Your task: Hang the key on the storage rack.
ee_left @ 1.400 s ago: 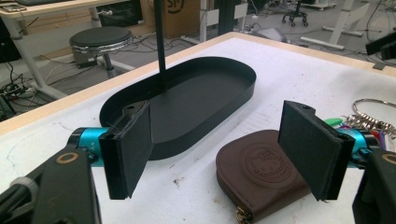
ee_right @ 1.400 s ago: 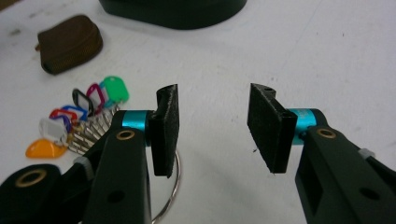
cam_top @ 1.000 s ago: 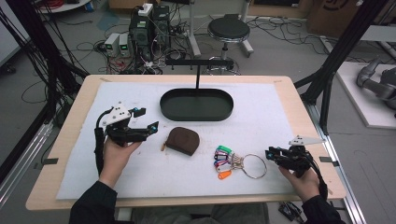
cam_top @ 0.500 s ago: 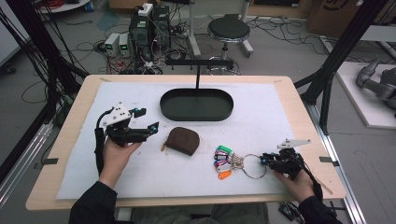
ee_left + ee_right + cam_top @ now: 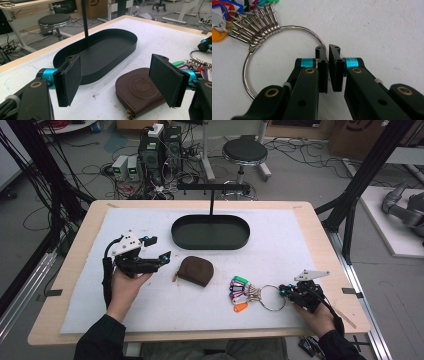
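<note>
**Right grips key ring**

Right hand-held gripper (image 5: 327, 51) has just clenched on the ring (image 5: 284, 27) of the keys (image 5: 241, 289), lying on the table (image 5: 310, 240) right of the pouch (image 5: 196, 270). Left hand-held gripper (image 5: 120, 82) released, over pouch, near tray (image 5: 210, 231).

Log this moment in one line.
right gripper: jaws just closed on key ring | left gripper: open above brown pouch | tray: empty

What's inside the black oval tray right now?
The tray holds nothing loose; a thin post rises from its far side. The left gripper's pad covers a bit of its near wall.
</note>
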`<state>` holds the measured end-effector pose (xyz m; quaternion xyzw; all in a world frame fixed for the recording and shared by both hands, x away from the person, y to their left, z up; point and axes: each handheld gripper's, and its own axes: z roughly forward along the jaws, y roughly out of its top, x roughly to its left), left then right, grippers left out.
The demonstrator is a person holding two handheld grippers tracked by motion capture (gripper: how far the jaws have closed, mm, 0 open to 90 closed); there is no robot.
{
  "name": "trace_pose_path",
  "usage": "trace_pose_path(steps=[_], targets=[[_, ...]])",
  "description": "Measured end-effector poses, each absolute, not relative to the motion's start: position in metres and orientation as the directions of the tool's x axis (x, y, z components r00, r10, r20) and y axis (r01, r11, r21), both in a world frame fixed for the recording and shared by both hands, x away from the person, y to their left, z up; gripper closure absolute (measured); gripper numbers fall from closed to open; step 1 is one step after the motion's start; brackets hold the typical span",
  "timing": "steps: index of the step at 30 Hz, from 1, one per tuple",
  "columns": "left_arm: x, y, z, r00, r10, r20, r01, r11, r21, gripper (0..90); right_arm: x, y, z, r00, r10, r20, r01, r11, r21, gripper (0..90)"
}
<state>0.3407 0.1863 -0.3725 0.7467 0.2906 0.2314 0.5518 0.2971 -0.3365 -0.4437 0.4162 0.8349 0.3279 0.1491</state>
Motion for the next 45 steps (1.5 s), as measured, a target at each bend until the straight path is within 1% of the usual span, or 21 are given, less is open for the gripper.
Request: trace_pose_path(steps=[5,10,13,14,16,22,25,33,38,40,45], targets=[[0.340,0.186,-0.373,0.726,0.688,0.025,0.180,-0.225,0.957,26.2,0.300,-0.336,-0.442,-0.603,0.798,0.028,0.592,0.424,0.685,87.4],[0.339,0.188,-0.373,0.722,0.691,0.024,0.179,-0.221,0.959,26.2,0.301,-0.340,-0.434,-0.588,0.807,0.054,0.577,0.371,0.727,87.5],[0.338,0.189,-0.373,0.720,0.693,0.024,0.178,-0.219,0.959,26.2,0.301,-0.344,-0.428,-0.574,0.814,0.082,0.564,0.322,0.761,87.5],[0.338,0.189,-0.374,0.719,0.694,0.025,0.178,-0.219,0.959,26.2,0.301,-0.346,-0.425,-0.568,0.816,0.107,0.561,0.289,0.776,87.5],[0.338,0.189,-0.374,0.720,0.694,0.021,0.180,-0.216,0.960,26.2,0.301,-0.347,-0.424,-0.568,0.814,0.117,0.557,0.276,0.784,87.5],[0.337,0.188,-0.374,0.719,0.695,0.021,0.178,-0.214,0.960,26.2,0.298,-0.345,-0.417,-0.579,0.793,0.189,0.542,0.201,0.816,87.5],[0.337,0.188,-0.374,0.720,0.694,0.022,0.178,-0.216,0.960,26.2,0.298,-0.344,-0.415,-0.585,0.787,0.196,0.534,0.192,0.823,87.5],[0.337,0.187,-0.374,0.719,0.695,0.024,0.174,-0.213,0.961,26.2,0.295,-0.338,-0.413,-0.611,0.746,0.265,0.539,0.147,0.830,87.3],[0.337,0.186,-0.374,0.721,0.692,0.025,0.174,-0.216,0.961,26.2,0.294,-0.334,-0.413,-0.621,0.740,0.259,0.539,0.163,0.826,87.2],[0.337,0.186,-0.374,0.723,0.691,0.023,0.176,-0.216,0.960,26.2,0.295,-0.334,-0.414,-0.618,0.735,0.281,0.558,0.158,0.815,86.8],[0.337,0.185,-0.374,0.726,0.687,0.023,0.175,-0.218,0.960,26.2,0.296,-0.336,-0.416,-0.614,0.731,0.296,0.577,0.160,0.801,86.8]])
